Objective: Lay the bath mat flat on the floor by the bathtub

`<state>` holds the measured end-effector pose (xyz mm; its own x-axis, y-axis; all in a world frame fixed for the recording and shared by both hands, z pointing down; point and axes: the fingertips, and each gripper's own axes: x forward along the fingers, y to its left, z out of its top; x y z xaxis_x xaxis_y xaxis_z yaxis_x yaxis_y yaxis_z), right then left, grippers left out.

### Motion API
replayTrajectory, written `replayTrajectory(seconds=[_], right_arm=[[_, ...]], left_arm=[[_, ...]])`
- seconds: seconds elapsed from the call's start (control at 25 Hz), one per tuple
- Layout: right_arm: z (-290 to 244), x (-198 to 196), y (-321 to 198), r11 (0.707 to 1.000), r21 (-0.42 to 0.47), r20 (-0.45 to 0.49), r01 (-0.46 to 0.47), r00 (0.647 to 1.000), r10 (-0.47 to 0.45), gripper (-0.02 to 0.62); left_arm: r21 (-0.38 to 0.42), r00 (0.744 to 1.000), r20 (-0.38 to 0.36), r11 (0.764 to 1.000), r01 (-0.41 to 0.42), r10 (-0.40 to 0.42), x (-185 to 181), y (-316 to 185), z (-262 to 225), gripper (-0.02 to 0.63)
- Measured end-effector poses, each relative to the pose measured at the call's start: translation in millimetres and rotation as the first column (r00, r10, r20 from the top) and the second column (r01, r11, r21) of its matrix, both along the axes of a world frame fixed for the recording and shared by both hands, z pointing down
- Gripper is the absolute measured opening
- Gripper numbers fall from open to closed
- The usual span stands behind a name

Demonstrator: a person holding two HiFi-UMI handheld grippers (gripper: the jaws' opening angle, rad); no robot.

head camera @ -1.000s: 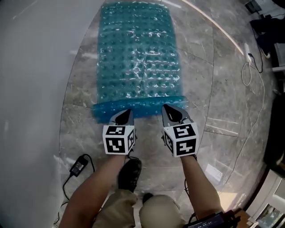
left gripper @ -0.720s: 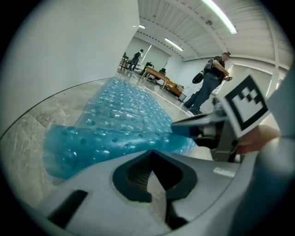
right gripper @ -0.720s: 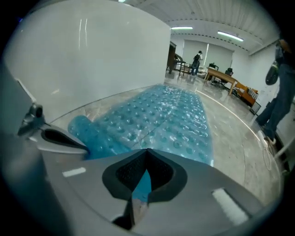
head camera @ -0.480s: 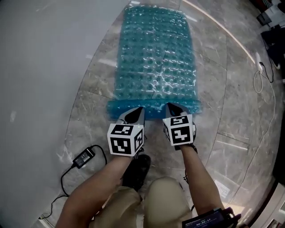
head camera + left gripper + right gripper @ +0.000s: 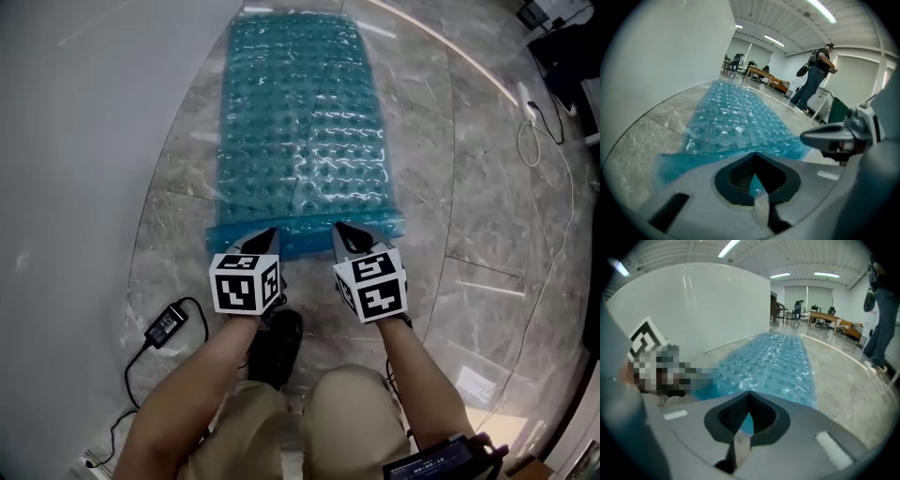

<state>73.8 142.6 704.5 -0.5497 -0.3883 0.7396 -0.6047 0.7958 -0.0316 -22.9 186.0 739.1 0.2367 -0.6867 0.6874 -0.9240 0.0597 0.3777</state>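
The teal, bubble-studded bath mat [image 5: 295,122] lies stretched out on the marble floor beside the white bathtub wall [image 5: 84,141]. Its near edge is raised slightly as a darker strip. My left gripper [image 5: 265,232] is shut on that edge left of centre, and my right gripper [image 5: 345,230] is shut on it right of centre. In the left gripper view the mat [image 5: 736,117] runs away from the closed left gripper [image 5: 753,157], with teal showing at the pinch. The right gripper view shows the mat [image 5: 773,362] beyond the closed right gripper [image 5: 750,394].
A black power adapter [image 5: 167,323] with its cable lies on the floor at the near left. A white cable [image 5: 534,122] trails at the far right. The person's shoe [image 5: 274,347] stands just behind the grippers. Another person [image 5: 813,77] stands farther off.
Both grippers, still shut on the mat's near edge, have drawn it a little toward the person along the floor. The head view has swung sideways and back.
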Motion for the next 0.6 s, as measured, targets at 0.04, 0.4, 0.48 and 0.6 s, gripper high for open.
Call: replayTrajectory(seconds=[0.04,0.4,0.48,0.6], right_arm=[[-1.2,-1.0,-8.4,1.000,0.018,-0.005,-0.011,1.000,0.011,0.005],[38.9,18.8,26.7,0.999,-0.025,-0.150,0.045,0.988,-0.048,0.005],[39.7,25.8,44.9,0.997,-0.011,-0.149,0.070,0.986,-0.071,0.005],[41.5,43.2,68.9,0.997,0.008,-0.150,0.083,0.985,-0.081,0.005]], left_arm=[[-0.013,1.000,-0.010,1.000,-0.012,0.012,3.9,6.9,1.7,0.008],[0.008,0.998,-0.049,1.000,0.031,-0.030,22.9,63.6,-23.1,0.008],[0.027,0.999,-0.019,0.999,0.039,-0.038,20.4,76.3,-37.7,0.008],[0.043,0.999,0.049,0.999,0.007,-0.009,21.4,93.3,-65.0,0.008]])
